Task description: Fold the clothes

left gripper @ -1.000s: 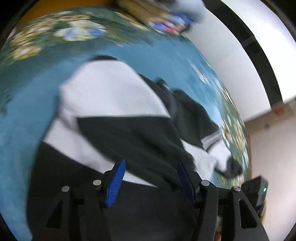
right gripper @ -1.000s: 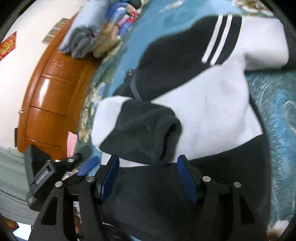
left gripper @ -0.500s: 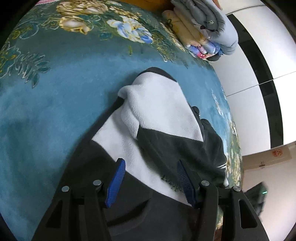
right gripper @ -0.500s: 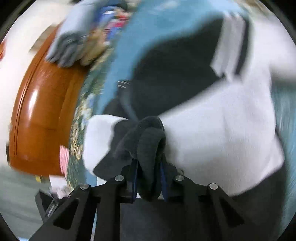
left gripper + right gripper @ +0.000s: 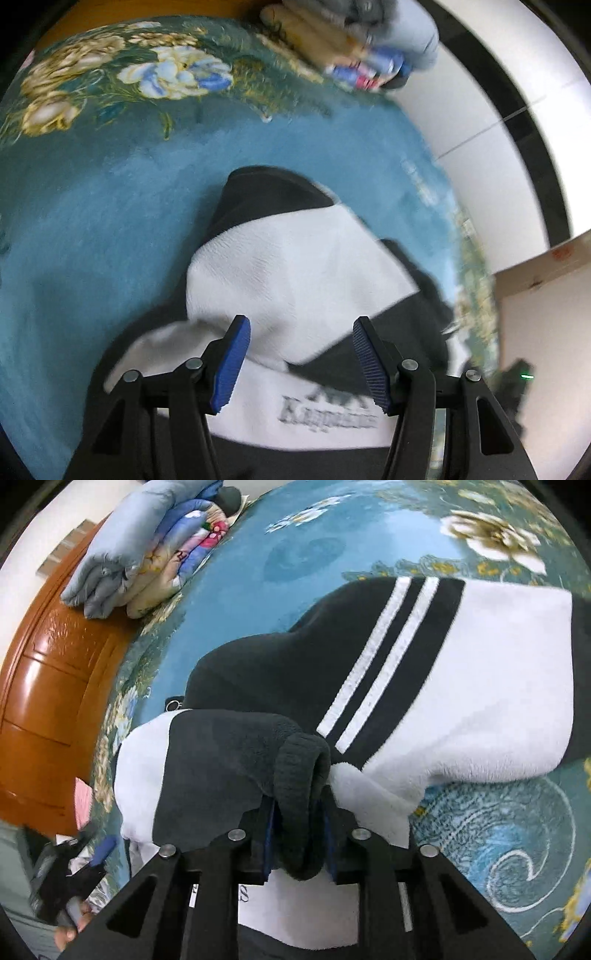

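A black-and-white fleece sweatshirt (image 5: pixel 295 266) lies on the blue flowered bedspread (image 5: pixel 110 206). My left gripper (image 5: pixel 300 332) stands open just over a white fold of it, above grey printed lettering (image 5: pixel 328 413); nothing is pinched between its blue pads. In the right wrist view the sweatshirt (image 5: pixel 480 686) shows a black sleeve with two white stripes. My right gripper (image 5: pixel 299 812) clamps the dark ribbed sleeve cuff (image 5: pixel 299 768), which bulges up between the pads. Its jaws are opening slightly, with the cuff still squeezed between them.
Folded quilts (image 5: pixel 147 554) are stacked at the bed's far end against an orange wooden headboard (image 5: pixel 48 686). White wall (image 5: pixel 461 110) runs along the bed's right side in the left wrist view. The other gripper, held by a hand (image 5: pixel 74 871), shows at lower left.
The right gripper went from open around the dark cuff to clamped on it and has pulled it along. The left gripper slid across the sweatshirt onto the white fold, staying open.
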Action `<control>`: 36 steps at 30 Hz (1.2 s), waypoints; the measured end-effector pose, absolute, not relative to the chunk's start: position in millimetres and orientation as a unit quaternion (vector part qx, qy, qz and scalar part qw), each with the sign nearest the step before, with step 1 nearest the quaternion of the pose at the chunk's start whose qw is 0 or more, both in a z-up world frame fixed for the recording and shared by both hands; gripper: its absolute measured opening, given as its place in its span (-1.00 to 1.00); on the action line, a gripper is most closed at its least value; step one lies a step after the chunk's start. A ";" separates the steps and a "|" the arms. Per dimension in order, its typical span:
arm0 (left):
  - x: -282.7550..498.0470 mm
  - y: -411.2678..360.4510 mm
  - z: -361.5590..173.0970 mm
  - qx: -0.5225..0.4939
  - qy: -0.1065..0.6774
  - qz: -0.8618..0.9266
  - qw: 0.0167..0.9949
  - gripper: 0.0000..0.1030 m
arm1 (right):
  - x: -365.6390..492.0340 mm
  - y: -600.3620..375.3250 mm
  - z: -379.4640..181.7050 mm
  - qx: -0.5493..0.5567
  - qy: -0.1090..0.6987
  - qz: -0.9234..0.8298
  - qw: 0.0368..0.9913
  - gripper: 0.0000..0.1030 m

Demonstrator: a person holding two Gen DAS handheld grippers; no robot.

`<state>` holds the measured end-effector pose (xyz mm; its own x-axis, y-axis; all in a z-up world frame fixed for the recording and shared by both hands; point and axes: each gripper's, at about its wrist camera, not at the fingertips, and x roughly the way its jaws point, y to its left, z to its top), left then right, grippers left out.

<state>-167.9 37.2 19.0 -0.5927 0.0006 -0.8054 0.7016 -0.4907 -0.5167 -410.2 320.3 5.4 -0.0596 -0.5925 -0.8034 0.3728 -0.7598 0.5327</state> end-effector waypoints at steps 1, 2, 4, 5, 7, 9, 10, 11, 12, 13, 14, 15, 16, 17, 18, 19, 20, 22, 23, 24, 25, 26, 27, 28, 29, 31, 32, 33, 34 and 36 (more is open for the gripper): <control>-173.2 33.6 12.8 0.404 0.441 -0.766 0.234 0.20 | -408.5 326.5 10.6 0.592 -0.090 -0.726 0.339 -0.32; -173.9 32.3 7.6 0.411 0.440 -0.763 0.236 0.19 | -406.7 333.1 16.3 0.584 -0.087 -0.730 0.344 -0.27; -172.2 31.6 2.4 0.416 0.444 -0.757 0.236 0.17 | -406.3 353.5 31.1 0.560 -0.079 -0.750 0.343 -0.16; -168.4 33.5 3.9 0.410 0.448 -0.758 0.236 0.17 | -411.5 373.6 38.1 0.547 -0.079 -0.766 0.329 -0.11; -159.0 39.5 10.5 0.396 0.458 -0.759 0.237 0.17 | -424.1 409.9 40.3 0.530 -0.087 -0.796 0.280 0.01; -146.3 51.1 17.8 0.379 0.472 -0.761 0.235 0.17 | -445.2 453.5 36.7 0.529 -0.119 -0.815 0.205 0.02; -140.6 58.3 21.5 0.373 0.476 -0.762 0.232 0.17 | -455.2 472.1 33.2 0.530 -0.135 -0.821 0.165 0.02; -135.0 65.7 25.3 0.367 0.480 -0.763 0.229 0.17 | -465.1 490.2 29.4 0.530 -0.152 -0.825 0.126 0.02; -129.4 73.1 29.0 0.362 0.485 -0.764 0.226 0.17 | -473.8 504.6 27.4 0.527 -0.155 -0.831 0.090 0.03; -125.5 81.0 33.6 0.360 0.484 -0.766 0.222 0.17 | -482.3 518.5 25.8 0.522 -0.157 -0.836 0.055 0.03; -121.8 89.0 38.3 0.359 0.484 -0.768 0.217 0.17 | -489.6 526.6 24.3 0.517 -0.159 -0.840 0.029 0.03; -118.1 97.7 41.9 0.359 0.481 -0.771 0.213 0.18 | -496.6 533.8 22.9 0.512 -0.161 -0.844 0.006 0.04; -113.3 106.7 44.3 0.360 0.477 -0.774 0.208 0.20 | -503.7 545.2 22.2 0.502 -0.173 -0.847 -0.017 0.04; -108.4 115.7 46.5 0.361 0.473 -0.777 0.204 0.20 | -508.5 551.2 20.9 0.497 -0.182 -0.848 -0.030 0.04; -106.3 123.0 46.7 0.364 0.469 -0.780 0.200 0.20 | -513.9 556.4 20.2 0.494 -0.185 -0.849 -0.039 0.05; -104.7 130.1 46.5 0.366 0.465 -0.782 0.196 0.20 | -519.6 561.0 19.8 0.491 -0.179 -0.851 -0.049 0.05; -104.1 132.7 44.2 0.368 0.466 -0.781 0.194 0.20 | -523.2 565.6 19.4 0.490 -0.175 -0.852 -0.052 0.05; -103.6 134.0 40.9 0.369 0.472 -0.778 0.191 0.20 | -530.6 570.7 16.3 0.493 -0.170 -0.852 -0.052 0.05; -103.6 132.9 40.4 0.368 0.476 -0.776 0.192 0.20 | -534.7 570.4 13.3 0.497 -0.168 -0.850 -0.049 0.05; -102.8 132.4 41.4 0.366 0.473 -0.777 0.194 0.20 | -538.8 570.1 10.3 0.500 -0.166 -0.849 -0.047 0.05; -102.6 132.8 42.2 0.368 0.467 -0.779 0.199 0.20 | -541.1 569.3 6.7 0.500 -0.169 -0.848 -0.041 0.05; -103.0 133.3 41.1 0.371 0.465 -0.779 0.199 0.20 | -543.1 568.3 3.0 0.499 -0.173 -0.849 -0.035 0.05; -103.5 133.9 39.7 0.374 0.464 -0.778 0.197 0.20 | -543.3 567.2 1.0 0.501 -0.177 -0.847 -0.028 0.05; -103.2 134.2 37.9 0.375 0.464 -0.778 0.196 0.20 | -543.2 566.1 -0.8 0.504 -0.181 -0.844 -0.022 0.05; -104.1 134.3 37.0 0.375 0.465 -0.778 0.194 0.20 | -543.2 565.0 -2.6 0.507 -0.185 -0.842 -0.015 0.02; -104.9 133.4 33.8 0.374 0.466 -0.778 0.194 0.20 | -541.3 561.9 -2.2 0.507 -0.182 -0.842 -0.010 -0.77; -105.6 133.0 32.5 0.375 0.466 -0.777 0.195 0.20 | -538.9 560.3 2.7 0.501 -0.174 -0.848 -0.012 -0.80; -104.8 132.4 31.9 0.373 0.468 -0.777 0.195 0.20 | -536.5 558.8 7.9 0.495 -0.166 -0.853 -0.013 -0.80; -103.8 131.8 31.4 0.372 0.470 -0.776 0.194 0.20 | -533.9 557.3 15.8 0.485 -0.166 -0.859 -0.006 -0.81; -101.6 130.2 31.6 0.365 0.475 -0.776 0.195 0.20 | -528.6 553.6 30.6 0.465 -0.167 -0.870 0.009 -0.82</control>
